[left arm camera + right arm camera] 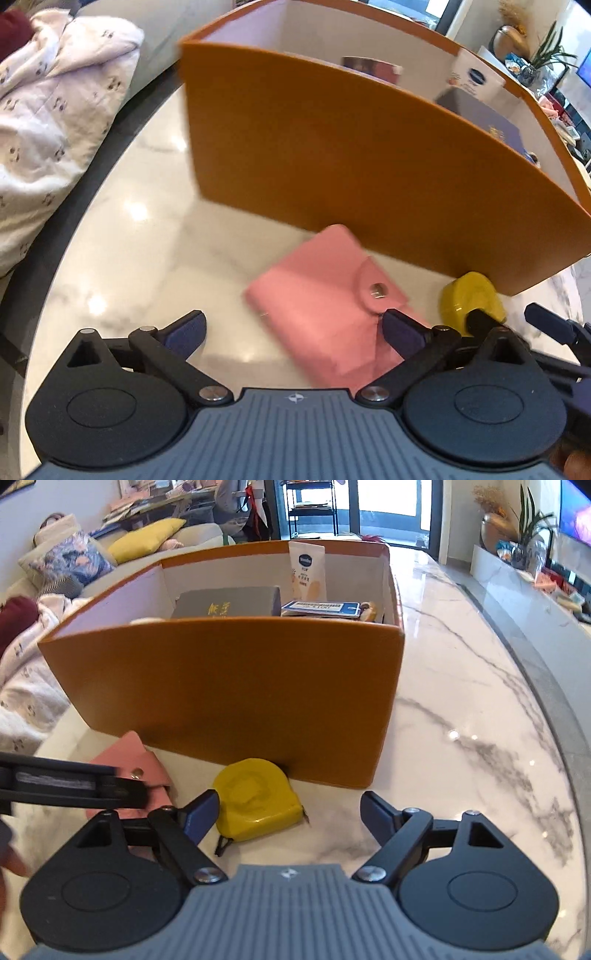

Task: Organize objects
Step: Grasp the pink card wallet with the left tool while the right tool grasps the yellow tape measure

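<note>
An orange box [332,155] [229,686] stands on the white marble table [129,236] [461,716]. It holds a grey book [229,603], a white tube [307,568] and a blue card [321,608]. A pink snap wallet [325,302] [129,760] lies in front of the box. A yellow tape measure [471,297] [255,799] lies to its right. My left gripper [291,330] is open just above the wallet's near end. My right gripper [290,818] is open around the tape measure's right part, not touching it.
A white patterned blanket [51,122] lies on a sofa left of the table. Cushions [144,539] sit behind it. A low cabinet with plants [524,528] stands at the right. The left gripper's arm [70,784] crosses the right wrist view at the left.
</note>
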Demonstrator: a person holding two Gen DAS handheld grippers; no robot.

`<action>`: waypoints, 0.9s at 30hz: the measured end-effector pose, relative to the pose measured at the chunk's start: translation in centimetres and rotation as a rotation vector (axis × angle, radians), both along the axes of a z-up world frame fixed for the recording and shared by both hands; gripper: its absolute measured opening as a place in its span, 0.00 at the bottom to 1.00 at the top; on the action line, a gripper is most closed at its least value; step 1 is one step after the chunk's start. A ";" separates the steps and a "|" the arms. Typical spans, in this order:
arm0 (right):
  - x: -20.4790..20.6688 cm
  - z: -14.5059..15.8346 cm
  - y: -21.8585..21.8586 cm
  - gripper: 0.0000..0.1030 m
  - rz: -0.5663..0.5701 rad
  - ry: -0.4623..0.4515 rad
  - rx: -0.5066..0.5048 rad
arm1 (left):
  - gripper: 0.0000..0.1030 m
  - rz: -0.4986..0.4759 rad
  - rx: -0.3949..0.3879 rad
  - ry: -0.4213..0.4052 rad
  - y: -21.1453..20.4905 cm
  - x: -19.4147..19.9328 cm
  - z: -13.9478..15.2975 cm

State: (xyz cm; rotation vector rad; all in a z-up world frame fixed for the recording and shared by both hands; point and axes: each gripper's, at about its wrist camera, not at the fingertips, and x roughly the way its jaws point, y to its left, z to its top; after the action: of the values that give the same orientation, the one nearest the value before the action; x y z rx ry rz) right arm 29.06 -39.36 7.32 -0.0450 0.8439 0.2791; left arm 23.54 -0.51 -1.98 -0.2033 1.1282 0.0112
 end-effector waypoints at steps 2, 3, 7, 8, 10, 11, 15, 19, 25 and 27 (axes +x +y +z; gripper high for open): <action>0.0 0.1 0.0 0.82 -0.002 0.000 0.011 | 1.00 0.021 -0.017 0.009 1.1 -0.3 0.1; 0.0 0.2 0.0 0.82 -0.004 -0.005 0.020 | 1.00 0.028 -0.043 0.007 1.6 -0.5 0.1; 0.1 0.2 0.7 0.82 -0.042 -0.058 0.012 | 1.00 0.087 -0.133 -0.012 2.3 -0.7 0.5; 0.2 0.0 1.3 0.82 -0.045 -0.079 -0.028 | 1.00 0.094 -0.132 -0.019 2.3 -0.6 0.8; 0.1 -0.4 2.7 0.85 -0.038 -0.118 -0.097 | 1.00 0.085 -0.100 -0.032 2.1 -0.6 1.2; 0.0 -0.5 3.3 0.85 -0.029 -0.140 -0.125 | 1.00 0.080 -0.082 -0.041 2.1 -0.5 1.2; -0.4 -1.7 6.1 0.86 0.066 -0.151 -0.265 | 1.00 0.077 -0.054 -0.046 2.0 -0.8 1.4; -0.8 -1.7 6.5 0.86 0.125 -0.108 -0.204 | 1.00 0.080 -0.046 -0.029 1.8 -1.0 1.5; -2.1 -0.7 5.6 0.87 0.186 -0.067 -0.105 | 1.00 0.083 -0.022 -0.024 1.3 -1.1 1.2; -1.4 -0.3 4.9 0.87 0.131 -0.097 -0.091 | 1.00 0.083 -0.014 -0.021 1.0 -1.2 1.0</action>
State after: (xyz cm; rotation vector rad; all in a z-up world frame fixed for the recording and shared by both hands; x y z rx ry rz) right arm 27.65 -34.42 7.07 -0.1982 0.7578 0.3585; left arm 22.31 0.50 -0.97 -0.2619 1.0987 0.0753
